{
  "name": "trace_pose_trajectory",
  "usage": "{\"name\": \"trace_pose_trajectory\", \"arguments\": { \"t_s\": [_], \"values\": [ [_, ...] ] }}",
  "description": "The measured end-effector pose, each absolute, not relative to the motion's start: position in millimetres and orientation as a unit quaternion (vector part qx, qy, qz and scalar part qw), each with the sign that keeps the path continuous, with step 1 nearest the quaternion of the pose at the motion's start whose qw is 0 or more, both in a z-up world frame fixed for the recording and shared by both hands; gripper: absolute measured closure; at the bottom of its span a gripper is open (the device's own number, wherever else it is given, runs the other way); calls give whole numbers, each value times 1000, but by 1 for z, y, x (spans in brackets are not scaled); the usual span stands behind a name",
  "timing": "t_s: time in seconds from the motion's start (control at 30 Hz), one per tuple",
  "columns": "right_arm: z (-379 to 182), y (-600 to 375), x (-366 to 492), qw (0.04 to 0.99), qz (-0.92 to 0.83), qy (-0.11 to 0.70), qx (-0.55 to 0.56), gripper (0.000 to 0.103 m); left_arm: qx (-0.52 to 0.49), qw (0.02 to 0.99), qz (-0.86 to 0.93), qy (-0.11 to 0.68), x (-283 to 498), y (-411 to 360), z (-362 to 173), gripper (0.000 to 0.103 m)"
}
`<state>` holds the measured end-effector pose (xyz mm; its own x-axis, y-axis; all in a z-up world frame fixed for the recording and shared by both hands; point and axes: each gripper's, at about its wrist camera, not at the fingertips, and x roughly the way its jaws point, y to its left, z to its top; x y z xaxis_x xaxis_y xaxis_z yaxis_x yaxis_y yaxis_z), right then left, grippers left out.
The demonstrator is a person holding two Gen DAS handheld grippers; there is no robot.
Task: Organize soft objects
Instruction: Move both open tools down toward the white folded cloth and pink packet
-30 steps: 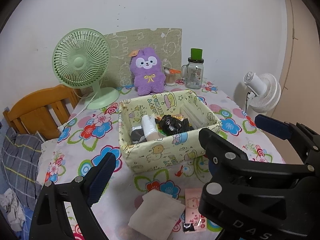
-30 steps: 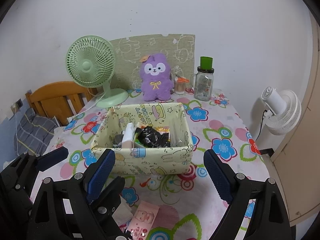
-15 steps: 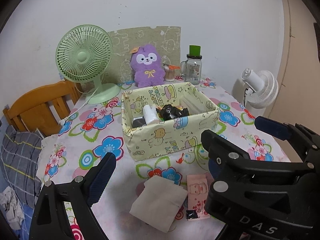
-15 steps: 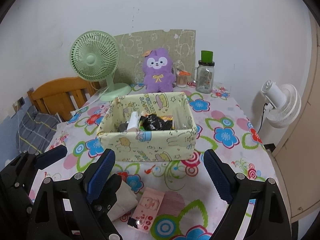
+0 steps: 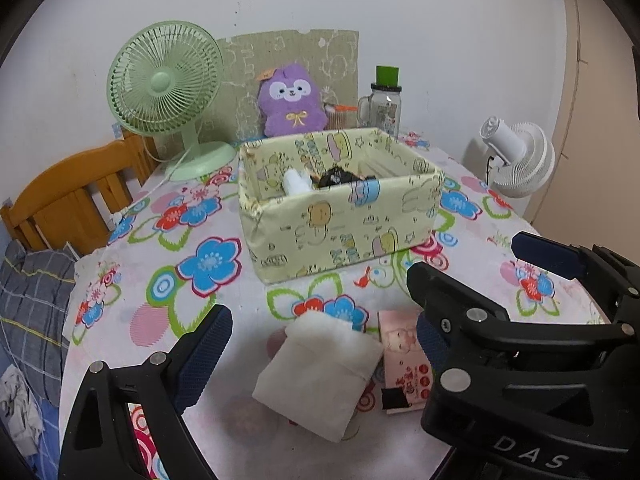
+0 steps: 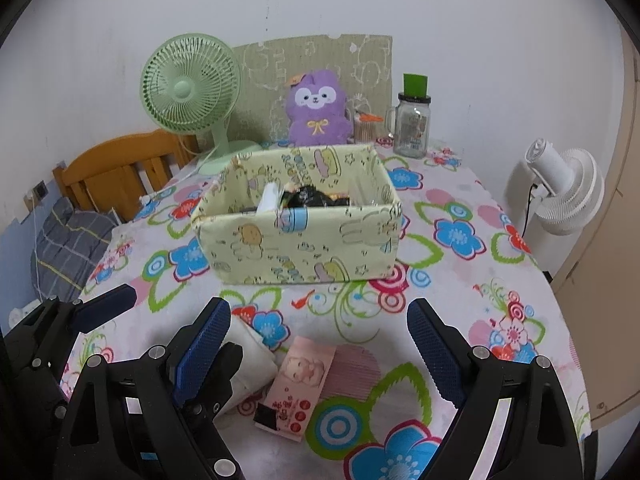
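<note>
A yellow fabric box (image 5: 340, 220) (image 6: 300, 240) with cartoon prints stands mid-table and holds a white roll (image 5: 296, 182) and a black crumpled item (image 5: 338, 176). A folded white cloth (image 5: 320, 372) (image 6: 250, 356) and a pink packet (image 5: 404, 364) (image 6: 300, 384) lie on the table's near side. My left gripper (image 5: 320, 356) is open and hangs over the cloth. My right gripper (image 6: 320, 340) is open above the pink packet. A purple plush (image 5: 292, 100) (image 6: 318, 110) sits at the back.
A green desk fan (image 5: 168, 88) stands at the back left, a glass jar with a green lid (image 5: 386, 100) at the back right. A wooden chair (image 5: 68, 196) is on the left, a white fan (image 5: 516, 156) beyond the right table edge.
Both grippers have pulled back and dropped lower toward the table's near side. The box looks farther off, and the white cloth and pink packet now lie between the fingers.
</note>
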<state>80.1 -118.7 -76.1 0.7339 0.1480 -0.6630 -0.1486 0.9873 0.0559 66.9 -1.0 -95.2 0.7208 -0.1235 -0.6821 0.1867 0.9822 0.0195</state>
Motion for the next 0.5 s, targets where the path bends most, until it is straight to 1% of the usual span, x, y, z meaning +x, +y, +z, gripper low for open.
{"name": "trace_pose_trajectory", "arguments": {
  "t_s": [0.5],
  "values": [
    [-121,-115,83,916,73,395,14,11,59,909,-102,401,72,4,-143,8]
  ]
}}
